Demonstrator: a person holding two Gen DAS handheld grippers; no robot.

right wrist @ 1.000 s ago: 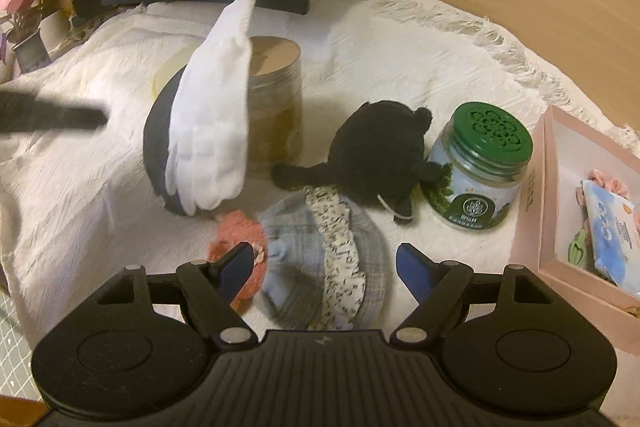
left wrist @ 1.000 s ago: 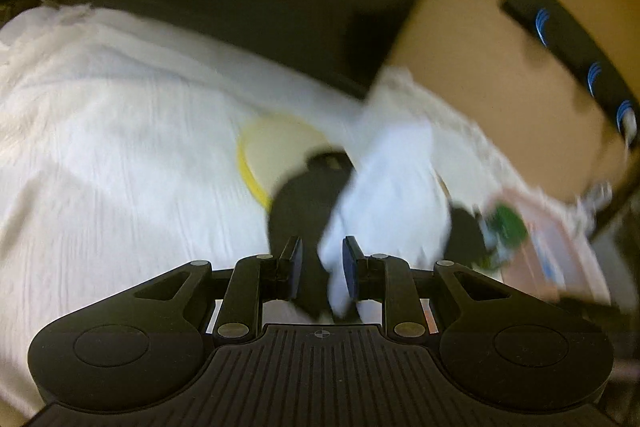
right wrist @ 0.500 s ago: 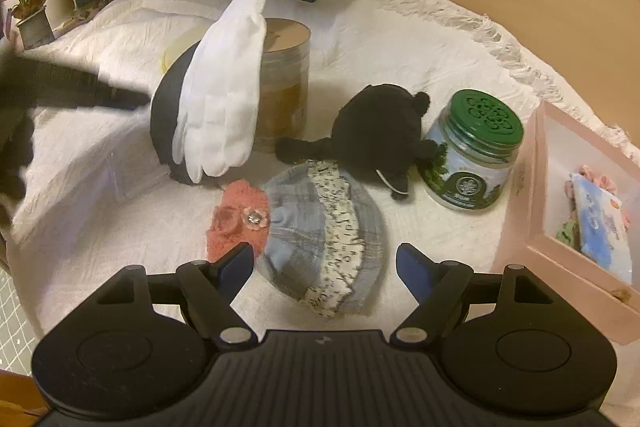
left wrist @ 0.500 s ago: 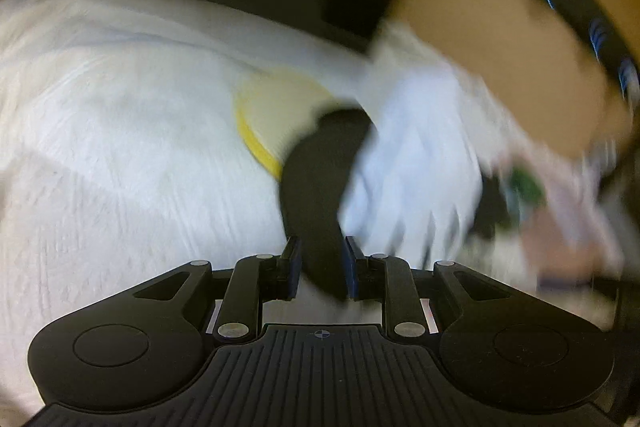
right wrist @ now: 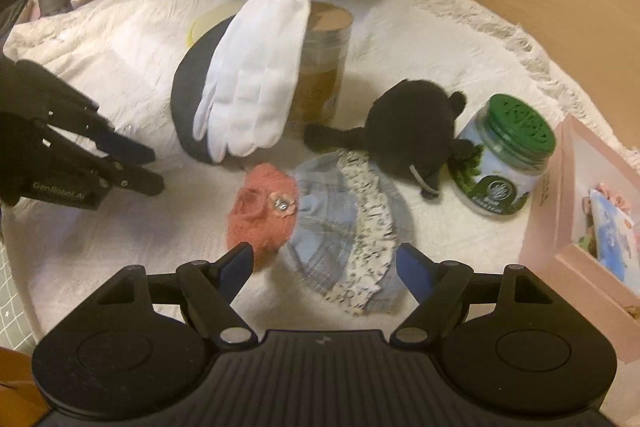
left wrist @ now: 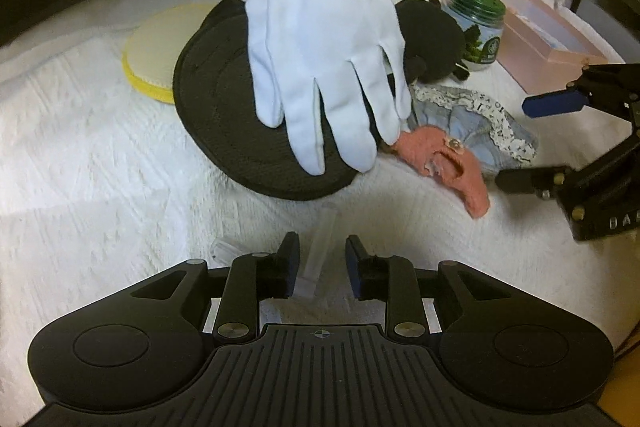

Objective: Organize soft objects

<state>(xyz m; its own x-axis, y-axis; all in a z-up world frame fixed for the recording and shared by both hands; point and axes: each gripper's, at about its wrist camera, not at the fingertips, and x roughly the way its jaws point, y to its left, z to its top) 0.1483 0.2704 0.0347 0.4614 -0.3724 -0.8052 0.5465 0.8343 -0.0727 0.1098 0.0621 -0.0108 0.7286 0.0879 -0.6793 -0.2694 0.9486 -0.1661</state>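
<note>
The left gripper [left wrist: 322, 261] points down at the white textured cloth [left wrist: 92, 155]; its jaws are opening and clamp nothing, though a clear plastic strip [left wrist: 316, 255] lies on the cloth between the fingertips, and whether a pad touches it I cannot tell. Straight ahead of that gripper the white glove [left wrist: 320, 39] is draped, fingers downward, over a black round pad [left wrist: 236, 115] that leans up against a clear jar with a tan lid [right wrist: 324, 67]; behind the pad, ahead and to the left, a yellow-edged disc [left wrist: 154, 47] lies flat. Ahead and to the right lies a pink fuzzy piece [left wrist: 448, 163] with a small metal ornament, touching a blue-grey cloth hat with a printed lace band [left wrist: 480, 123]. The right gripper [right wrist: 326, 261] hangs with its jaws wide apart and empty, just above the near edge of that hat, with the pink piece close beside its left fingertip. Ahead and to its right a black plush toy [right wrist: 412, 131] rests against a green-lidded jar [right wrist: 508, 155], whose dark green label carries a round emblem and lettering too small to read. Further right stands an open pink box [right wrist: 560, 211] with small items inside. On the left gripper's body, seen from the right wrist, the words "GenRobot.AI" can be made out; the right gripper's body in the left wrist view shows only the letters "BA" at the frame edge.
</note>
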